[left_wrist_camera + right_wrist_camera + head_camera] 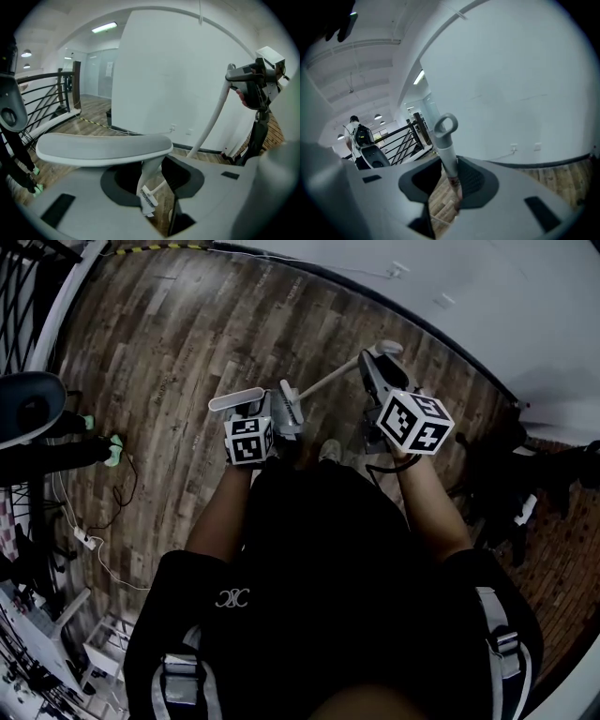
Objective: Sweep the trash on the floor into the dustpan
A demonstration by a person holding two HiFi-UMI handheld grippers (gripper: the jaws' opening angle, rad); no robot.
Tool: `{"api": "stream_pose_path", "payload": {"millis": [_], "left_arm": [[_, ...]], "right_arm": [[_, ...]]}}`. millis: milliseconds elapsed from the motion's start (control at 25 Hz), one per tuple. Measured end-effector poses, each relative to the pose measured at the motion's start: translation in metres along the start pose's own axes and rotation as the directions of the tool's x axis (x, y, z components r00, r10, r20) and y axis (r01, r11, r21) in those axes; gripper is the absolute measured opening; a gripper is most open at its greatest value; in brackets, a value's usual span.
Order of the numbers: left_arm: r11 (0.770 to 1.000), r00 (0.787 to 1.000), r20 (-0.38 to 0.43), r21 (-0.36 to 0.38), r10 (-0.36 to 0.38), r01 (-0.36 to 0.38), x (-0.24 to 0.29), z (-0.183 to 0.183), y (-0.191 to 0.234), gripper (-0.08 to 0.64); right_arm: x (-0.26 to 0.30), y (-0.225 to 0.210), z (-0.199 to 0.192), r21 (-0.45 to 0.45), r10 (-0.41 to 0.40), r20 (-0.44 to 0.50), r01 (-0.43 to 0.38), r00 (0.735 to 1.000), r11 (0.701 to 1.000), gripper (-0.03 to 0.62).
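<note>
Qty: 2 hand-held grippers (left, right), 1 broom, 1 dustpan, 1 bystander w/ backpack.

The floor is brown wood with streaky planks. The wall is white. The left cube and right cube are white with black squares. The dustpan handle is pale grey. The broom pole has a grey ring.
</note>
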State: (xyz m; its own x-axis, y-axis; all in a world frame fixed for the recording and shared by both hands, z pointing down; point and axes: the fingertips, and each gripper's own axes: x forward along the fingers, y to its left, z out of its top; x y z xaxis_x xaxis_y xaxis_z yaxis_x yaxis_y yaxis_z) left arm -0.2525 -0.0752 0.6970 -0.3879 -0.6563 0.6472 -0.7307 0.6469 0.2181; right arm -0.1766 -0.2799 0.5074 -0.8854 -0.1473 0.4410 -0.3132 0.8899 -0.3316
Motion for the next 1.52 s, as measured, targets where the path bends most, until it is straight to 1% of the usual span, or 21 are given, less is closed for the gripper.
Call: {"api": "stream_pose_path", "payload": {"millis": [160,320,400,520,760,1000,1240,1400,1520], "left_arm": [[1.000,1.000,-0.004,-0.005,0.011,-0.011,0.002,0.003,0.002,0.130],[0.999,0.999,-0.026,-0.015,0.035,-0.035,0.004,0.010,0.004,0.129],[0.999,0.998,-0.026,0.017,0.051,-0.051,0.002,0.019,0.001,0.126],[0.994,0.999,0.013,0.093,0.050,-0.051,-0.001,0.045,-0.014,0.118],[0.983,0.995,0.100,0.183,0.014,-0.032,-0.010,0.096,-0.050,0.110],[0.978,0.987,0.158,0.205,-0.010,-0.023,-0.021,0.149,-0.074,0.107],[0.958,0.969,0.230,0.285,-0.089,0.021,-0.036,0.191,-0.112,0.106],[0.950,0.963,0.242,0.312,-0.115,0.035,-0.040,0.209,-0.129,0.106],[0.949,0.963,0.239,0.312,-0.127,0.048,-0.037,0.220,-0.139,0.106]], "right_arm": [[-0.016,-0.001,0.013,-0.093,-0.002,0.041,0.006,0.999,0.996,0.110],[-0.032,-0.007,0.021,-0.167,-0.028,0.072,0.039,0.997,0.985,0.106],[-0.043,-0.013,0.026,-0.211,-0.045,0.095,0.064,0.994,0.975,0.101],[-0.061,-0.027,0.034,-0.246,-0.074,0.132,0.105,0.988,0.963,0.098],[-0.081,-0.062,0.043,-0.239,-0.147,0.165,0.185,0.975,0.953,0.098],[-0.092,-0.090,0.053,-0.219,-0.211,0.181,0.248,0.961,0.944,0.097],[-0.103,-0.103,0.063,-0.188,-0.251,0.220,0.294,0.943,0.937,0.098],[-0.108,-0.120,0.066,-0.147,-0.294,0.229,0.332,0.928,0.932,0.098],[-0.113,-0.136,0.068,-0.116,-0.322,0.223,0.353,0.920,0.929,0.098]]}}
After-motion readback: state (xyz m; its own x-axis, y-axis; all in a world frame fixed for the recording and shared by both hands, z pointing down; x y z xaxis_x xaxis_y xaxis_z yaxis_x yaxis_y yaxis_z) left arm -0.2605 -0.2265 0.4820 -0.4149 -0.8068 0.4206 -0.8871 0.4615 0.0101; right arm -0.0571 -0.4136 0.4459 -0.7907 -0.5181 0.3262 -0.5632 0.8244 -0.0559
